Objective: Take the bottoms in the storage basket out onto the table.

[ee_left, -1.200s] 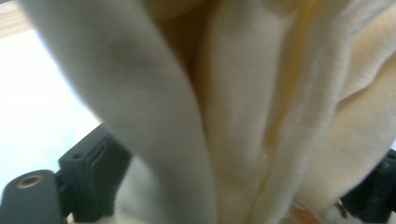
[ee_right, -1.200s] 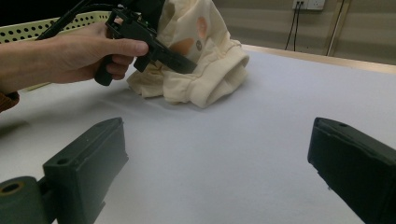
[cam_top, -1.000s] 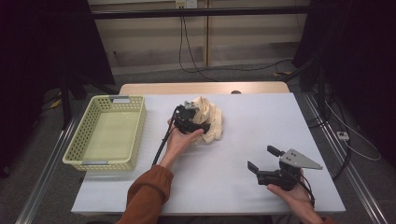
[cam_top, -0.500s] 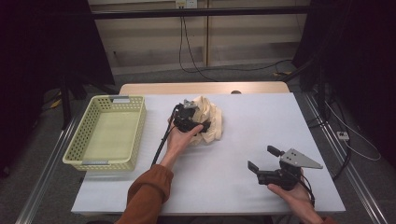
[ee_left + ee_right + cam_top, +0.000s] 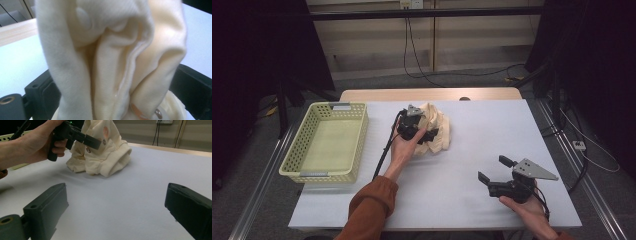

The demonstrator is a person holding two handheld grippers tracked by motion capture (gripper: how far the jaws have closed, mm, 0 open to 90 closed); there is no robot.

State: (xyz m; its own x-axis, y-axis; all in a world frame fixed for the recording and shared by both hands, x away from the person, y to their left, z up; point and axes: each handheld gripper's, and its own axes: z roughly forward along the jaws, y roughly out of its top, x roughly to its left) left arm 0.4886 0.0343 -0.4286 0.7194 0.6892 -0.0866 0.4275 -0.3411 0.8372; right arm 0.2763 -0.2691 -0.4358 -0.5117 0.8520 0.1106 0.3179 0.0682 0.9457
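Your left gripper (image 5: 428,134) pinches the cream cloth (image 5: 438,131) near the table's (image 5: 512,130) far edge. Your right gripper (image 5: 495,170) is wide open, near the front right corner.

A pale yellow basket (image 5: 328,142) sits empty at the left edge of the white table (image 5: 492,145); black cables (image 5: 422,65) trail across the floor beyond the table.

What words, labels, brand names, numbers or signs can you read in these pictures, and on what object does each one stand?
None can be read.
Crumpled cream cloth garment: small round brownish spots, no lettering.
Pale yellow plastic basket: grey handles, no legible label.
Left gripper and right gripper: no markings legible.
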